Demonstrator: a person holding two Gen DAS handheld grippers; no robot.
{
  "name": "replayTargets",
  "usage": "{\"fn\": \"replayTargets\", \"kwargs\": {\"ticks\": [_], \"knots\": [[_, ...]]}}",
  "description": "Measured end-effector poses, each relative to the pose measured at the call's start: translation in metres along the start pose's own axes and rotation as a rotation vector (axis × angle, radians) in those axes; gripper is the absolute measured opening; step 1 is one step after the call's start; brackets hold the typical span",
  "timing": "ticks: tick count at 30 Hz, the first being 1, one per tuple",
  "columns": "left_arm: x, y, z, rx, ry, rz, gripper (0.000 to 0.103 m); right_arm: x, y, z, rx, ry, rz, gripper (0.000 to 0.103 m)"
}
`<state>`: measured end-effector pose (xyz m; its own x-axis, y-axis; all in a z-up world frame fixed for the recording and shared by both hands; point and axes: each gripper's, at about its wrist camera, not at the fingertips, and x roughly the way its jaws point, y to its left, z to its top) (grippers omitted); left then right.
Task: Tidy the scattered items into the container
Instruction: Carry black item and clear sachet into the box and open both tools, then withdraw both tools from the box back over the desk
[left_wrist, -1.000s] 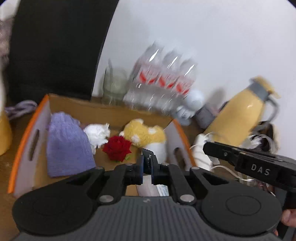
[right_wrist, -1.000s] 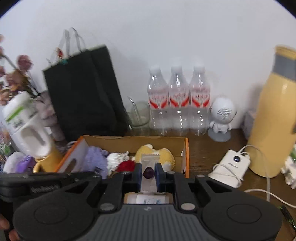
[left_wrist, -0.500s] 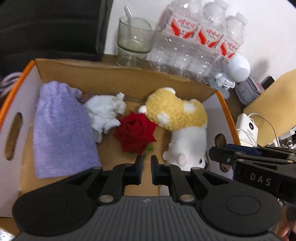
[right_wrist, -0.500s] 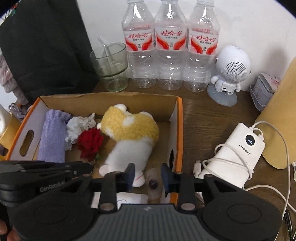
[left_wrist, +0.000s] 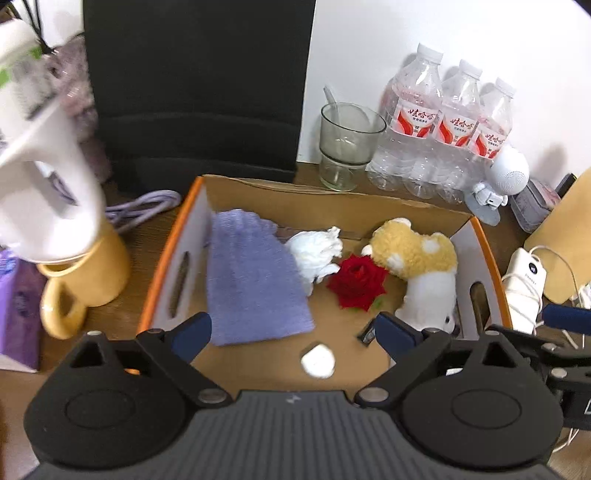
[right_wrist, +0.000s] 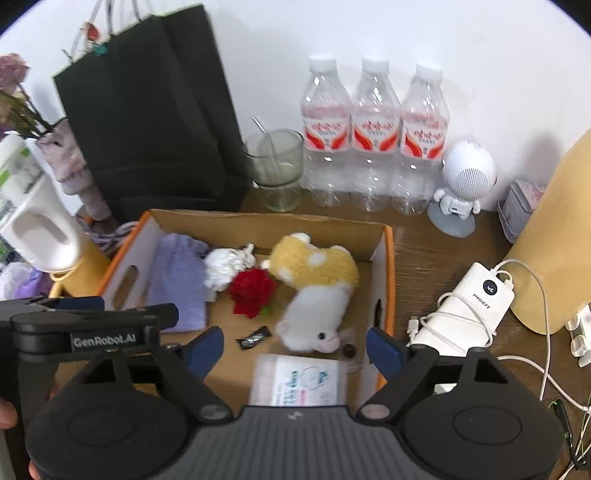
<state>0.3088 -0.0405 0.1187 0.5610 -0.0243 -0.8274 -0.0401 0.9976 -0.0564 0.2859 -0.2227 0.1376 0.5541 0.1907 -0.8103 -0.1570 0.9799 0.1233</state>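
Note:
The cardboard box (left_wrist: 332, 201) with orange rims holds a purple pouch (left_wrist: 251, 284), a white crumpled tissue (left_wrist: 317, 251), a red rose (left_wrist: 356, 282) and a yellow-and-white plush toy (left_wrist: 424, 273). My left gripper (left_wrist: 293, 332) hangs over the box's near end. Its jaws are opening with nothing gripped; a small white blurred piece (left_wrist: 317, 364) and a small black wrapper (left_wrist: 366, 334) show below. My right gripper (right_wrist: 295, 349) is also over the box (right_wrist: 258, 221), jaws opening and empty. Under it lie a black wrapper (right_wrist: 254, 337), a clear packet (right_wrist: 349, 349) and a tissue pack (right_wrist: 299, 380).
A black paper bag (left_wrist: 199, 85), a glass (left_wrist: 347, 144), three water bottles (left_wrist: 443, 136) and a robot-shaped speaker (right_wrist: 463, 181) stand behind the box. A yellow mug (left_wrist: 85, 280) is left of it. A white power bank (right_wrist: 472, 299) with cable lies to the right.
Both grippers were shut, the left on a small black piece and the right on a clear packet. Both now stand wide apart, and those items lie in the box.

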Motion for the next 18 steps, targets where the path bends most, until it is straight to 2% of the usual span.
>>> {"fn": "replayTargets", "kwargs": {"ticks": [5,9,14,16,18], "knots": [[-0.025,0.003,-0.018,0.028,-0.039,0.026,0.101,-0.019,0.010,-0.013,0.009,-0.028,0.026,0.085],[-0.047,0.006,-0.037,0.046,-0.106,0.033,0.103,-0.032,0.017,-0.030,0.004,-0.068,0.038,0.085],[-0.072,0.016,-0.075,0.070,-0.234,-0.009,0.103,-0.062,0.028,-0.071,-0.040,-0.238,0.045,0.086],[-0.079,0.028,-0.095,0.071,-0.291,-0.028,0.103,-0.072,0.029,-0.097,-0.039,-0.307,0.064,0.087],[-0.084,0.052,-0.126,0.062,-0.322,-0.083,0.103,-0.080,0.030,-0.132,-0.052,-0.363,0.099,0.088]]}}
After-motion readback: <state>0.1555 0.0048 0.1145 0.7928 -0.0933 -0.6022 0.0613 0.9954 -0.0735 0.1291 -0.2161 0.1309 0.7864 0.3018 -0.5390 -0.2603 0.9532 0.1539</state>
